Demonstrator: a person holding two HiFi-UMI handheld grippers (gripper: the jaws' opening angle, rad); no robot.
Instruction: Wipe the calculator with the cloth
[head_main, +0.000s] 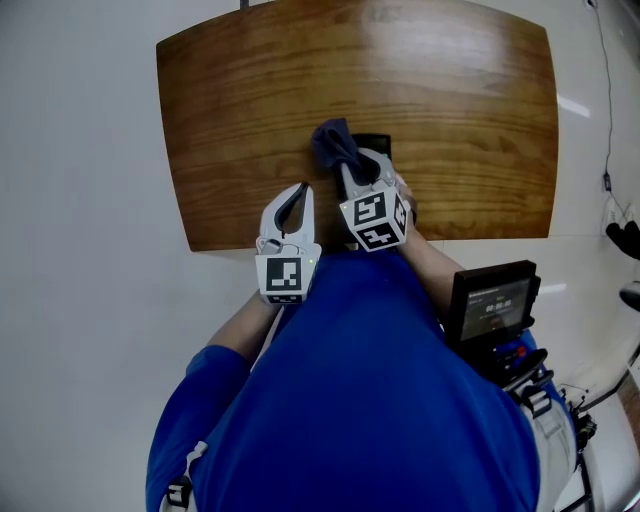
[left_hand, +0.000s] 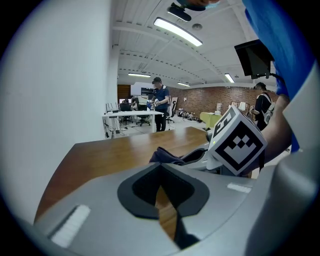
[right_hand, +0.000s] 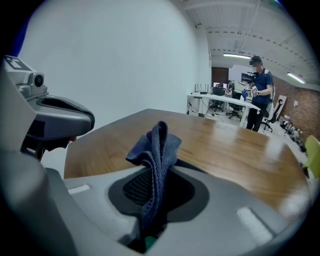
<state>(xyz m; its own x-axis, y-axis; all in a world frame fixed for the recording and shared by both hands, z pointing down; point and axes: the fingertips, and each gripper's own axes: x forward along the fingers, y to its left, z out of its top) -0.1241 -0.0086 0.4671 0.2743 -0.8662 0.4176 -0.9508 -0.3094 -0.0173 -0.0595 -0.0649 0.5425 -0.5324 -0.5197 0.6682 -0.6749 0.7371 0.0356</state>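
A dark blue cloth (head_main: 333, 145) sticks up from my right gripper (head_main: 358, 172), whose jaws are shut on it. In the right gripper view the cloth (right_hand: 156, 148) is pinched in a fold between the jaws and stands above them. The black calculator (head_main: 378, 145) lies on the wooden table (head_main: 460, 120) just beyond that gripper, mostly hidden by it and the cloth. My left gripper (head_main: 299, 192) hovers to the left near the table's front edge, shut with nothing in it. From the left gripper view I see the cloth (left_hand: 163, 155) and the right gripper's marker cube (left_hand: 238, 143).
The table's front edge (head_main: 480, 238) runs just below both grippers, and white floor (head_main: 80, 250) surrounds it. A black screen device (head_main: 491, 303) hangs at the person's right hip. Far off, a person (right_hand: 259, 92) stands by office desks.
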